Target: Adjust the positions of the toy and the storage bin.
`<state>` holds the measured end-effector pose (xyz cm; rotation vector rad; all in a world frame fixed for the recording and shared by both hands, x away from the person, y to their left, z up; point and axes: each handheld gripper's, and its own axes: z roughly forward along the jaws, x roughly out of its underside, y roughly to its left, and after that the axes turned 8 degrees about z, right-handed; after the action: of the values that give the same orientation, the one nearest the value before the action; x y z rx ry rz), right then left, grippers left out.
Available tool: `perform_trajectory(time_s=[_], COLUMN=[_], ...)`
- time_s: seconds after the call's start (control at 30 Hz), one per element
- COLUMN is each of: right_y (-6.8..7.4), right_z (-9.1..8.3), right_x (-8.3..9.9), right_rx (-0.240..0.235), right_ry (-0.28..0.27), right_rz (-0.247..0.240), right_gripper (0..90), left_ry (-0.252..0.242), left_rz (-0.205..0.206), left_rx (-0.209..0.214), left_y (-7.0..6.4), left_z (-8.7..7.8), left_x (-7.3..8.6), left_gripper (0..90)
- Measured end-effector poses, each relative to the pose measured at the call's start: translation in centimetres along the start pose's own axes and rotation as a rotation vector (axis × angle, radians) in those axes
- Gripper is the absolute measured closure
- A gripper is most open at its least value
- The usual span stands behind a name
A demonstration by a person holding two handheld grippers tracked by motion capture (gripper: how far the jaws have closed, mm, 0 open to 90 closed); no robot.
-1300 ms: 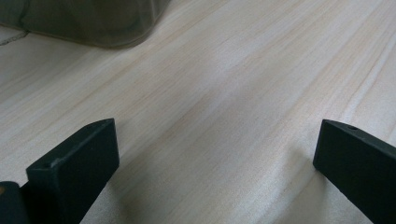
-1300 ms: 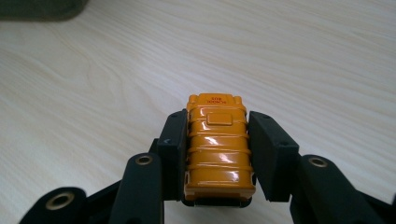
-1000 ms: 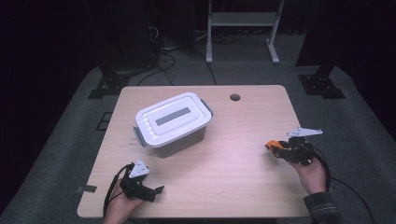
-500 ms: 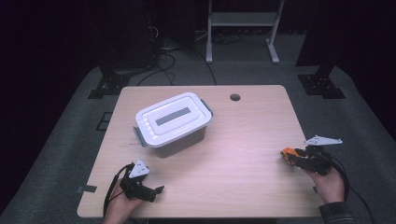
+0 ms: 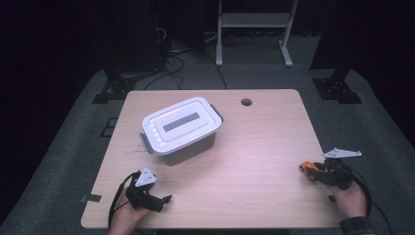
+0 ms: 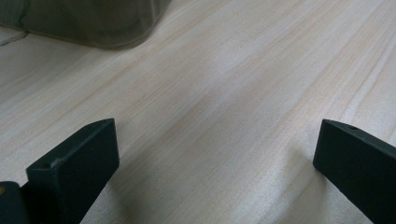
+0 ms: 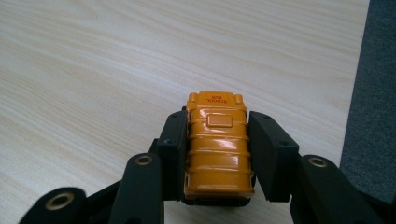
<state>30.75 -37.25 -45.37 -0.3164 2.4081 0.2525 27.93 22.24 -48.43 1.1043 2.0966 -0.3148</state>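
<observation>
Toy school bus (image 7: 218, 144) sits pinched lengthwise between the right gripper (image 5: 327, 172)'s fingers near the table (image 5: 254, 147)'s right edge — a carrying hold — while the left gripper (image 5: 147, 192) rests spread wide, idle.

1. The place reads as a lab or recording studio, not a home: a single pale wood-grain rectangular desk (image 5: 264, 147) stands alone in a dark room.
2. The grey carpeted floor (image 5: 78, 147) carries black metal stand feet (image 5: 110, 90) at both sides of the desk.
3. Loose black cables (image 5: 171, 61) trail across the floor behind it.
4. A white metal frame on two feet (image 5: 252, 29) stands at the back.
5. A round cable hole (image 5: 246, 102) is cut into the desk.
</observation>
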Motion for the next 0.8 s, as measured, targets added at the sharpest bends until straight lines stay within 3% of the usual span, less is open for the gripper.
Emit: perform_trajectory(time_s=[0.23, 0.33, 0.43, 0.8], right_y=[0.0, 0.1, 0.4, 3.4], right_z=[0.1, -0.5, -1.2, -1.3], right_x=[0.1, -0.2, -0.5, -1.4], right_rx=[-0.003, -0.016, -0.032, -0.091], right_ry=[0.006, -0.037, -0.075, -0.117], right_rz=[0.006, 0.021, 0.024, -0.016], right_gripper=[57.6, 45.8, 42.2, 31.3], left_ry=[0.000, 0.000, 0.000, 0.000], left_rz=[0.000, 0.000, 0.000, 0.000], left_rx=[0.000, 0.000, 0.000, 0.000], left_y=[0.0, 0.0, 0.0, 0.0], left_z=[0.0, 0.0, 0.0, 0.0], left_x=[0.0, 0.0, 0.0, 0.0], left_gripper=[0.0, 0.0, 0.0, 0.0])
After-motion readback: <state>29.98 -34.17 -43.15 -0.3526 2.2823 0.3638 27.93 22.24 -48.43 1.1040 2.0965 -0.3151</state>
